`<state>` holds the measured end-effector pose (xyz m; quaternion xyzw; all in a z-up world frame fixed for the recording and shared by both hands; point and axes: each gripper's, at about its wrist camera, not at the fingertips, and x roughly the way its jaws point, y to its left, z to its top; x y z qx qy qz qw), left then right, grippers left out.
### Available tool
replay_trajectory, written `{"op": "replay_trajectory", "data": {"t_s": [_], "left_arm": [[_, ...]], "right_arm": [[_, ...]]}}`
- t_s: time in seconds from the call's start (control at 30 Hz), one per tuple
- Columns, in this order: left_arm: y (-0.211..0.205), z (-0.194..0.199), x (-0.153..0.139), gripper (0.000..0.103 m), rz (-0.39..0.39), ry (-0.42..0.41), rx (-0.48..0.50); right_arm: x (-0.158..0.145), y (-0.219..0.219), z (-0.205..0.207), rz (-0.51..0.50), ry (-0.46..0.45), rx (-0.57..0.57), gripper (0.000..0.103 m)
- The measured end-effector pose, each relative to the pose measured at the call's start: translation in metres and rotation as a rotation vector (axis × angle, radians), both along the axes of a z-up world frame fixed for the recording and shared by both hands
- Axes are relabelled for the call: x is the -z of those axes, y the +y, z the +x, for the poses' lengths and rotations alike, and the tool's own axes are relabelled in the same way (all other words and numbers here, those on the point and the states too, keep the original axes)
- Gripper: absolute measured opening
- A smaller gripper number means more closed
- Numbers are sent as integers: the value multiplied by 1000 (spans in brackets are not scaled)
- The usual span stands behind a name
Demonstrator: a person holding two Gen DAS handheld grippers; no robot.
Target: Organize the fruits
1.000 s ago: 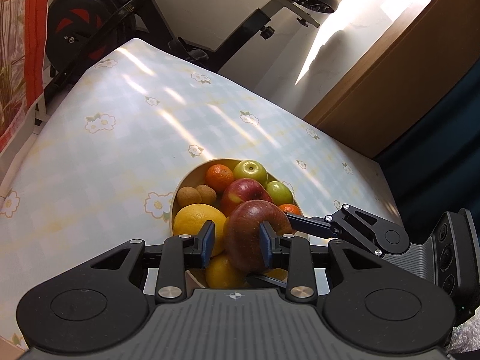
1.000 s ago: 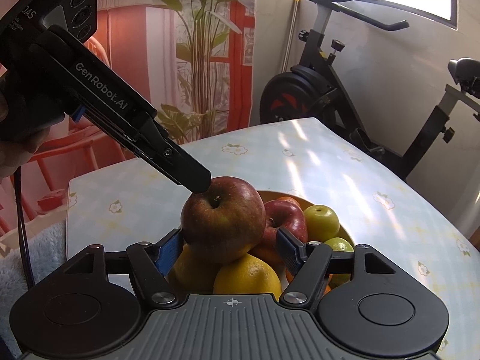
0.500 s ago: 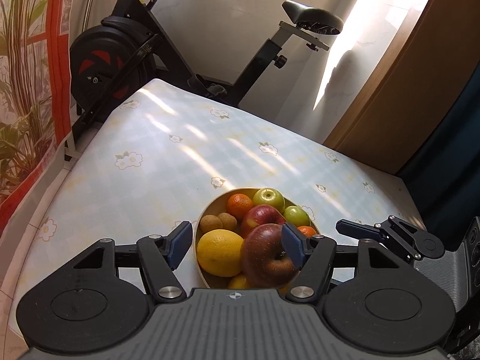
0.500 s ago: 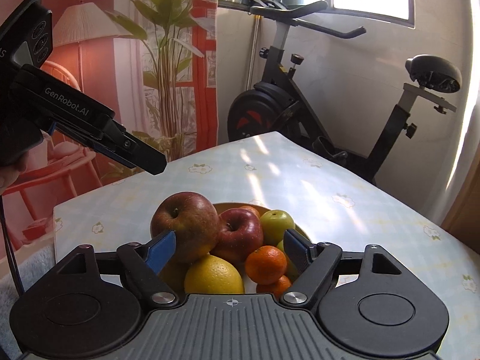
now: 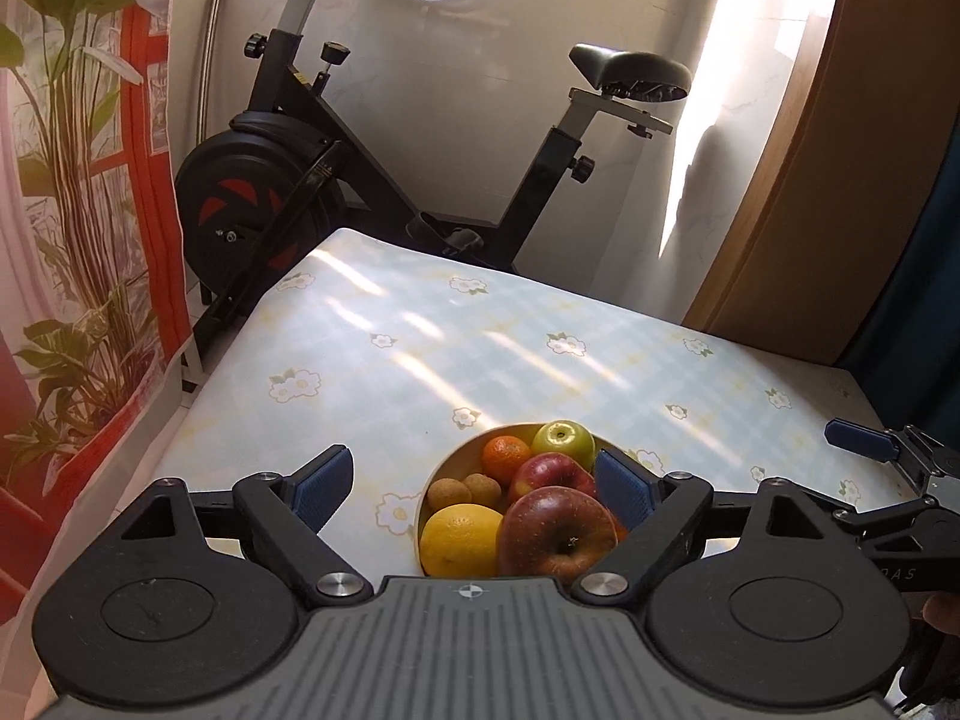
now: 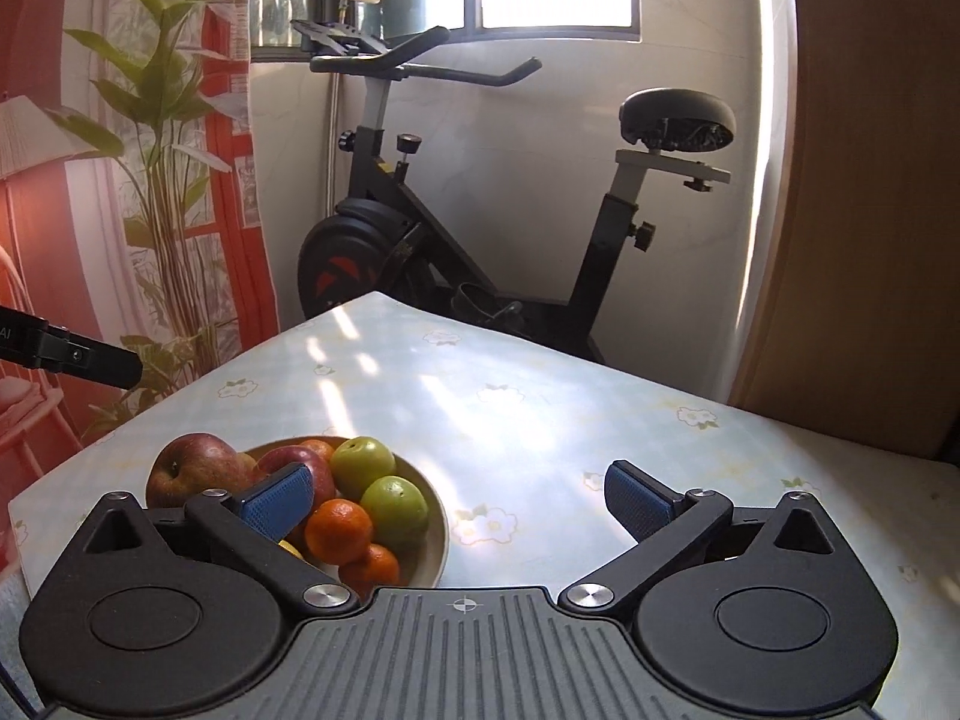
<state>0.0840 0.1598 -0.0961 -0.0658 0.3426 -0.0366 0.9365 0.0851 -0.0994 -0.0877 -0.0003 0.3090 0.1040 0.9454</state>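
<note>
— Sunlit floral tablecloth [image 5: 480,360], black exercise bike [image 5: 372,180] behind it. Where's the fruit?

— Piled in the round tan bowl [image 6: 435,531] — big dark-red apple [image 5: 558,531] on top, beside a yellow lemon [image 5: 459,540].

— And the claws?

— Left gripper [image 5: 474,489] has just been opening; its jaws gape above the bowl, pads touching nothing. Right gripper [image 6: 459,498] likewise, spread wide over bare cloth.
</note>
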Motion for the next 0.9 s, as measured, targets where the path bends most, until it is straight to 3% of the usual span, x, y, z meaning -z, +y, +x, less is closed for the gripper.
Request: {"op": "replay_trajectory", "data": {"t_s": [0.17,0.47,0.9], "left_arm": [[-12,-9,-17,92,57,-64,-14],[-44,-11,-62,92,93,-169,21],[-80,-29,-97,92,134,-252,45]], "right_arm": [[-11,-25,-5,33,12,118,103],[-50,-57,-17,63,-29,260,103],[-90,-53,-39,44,-40,268,103]]}}
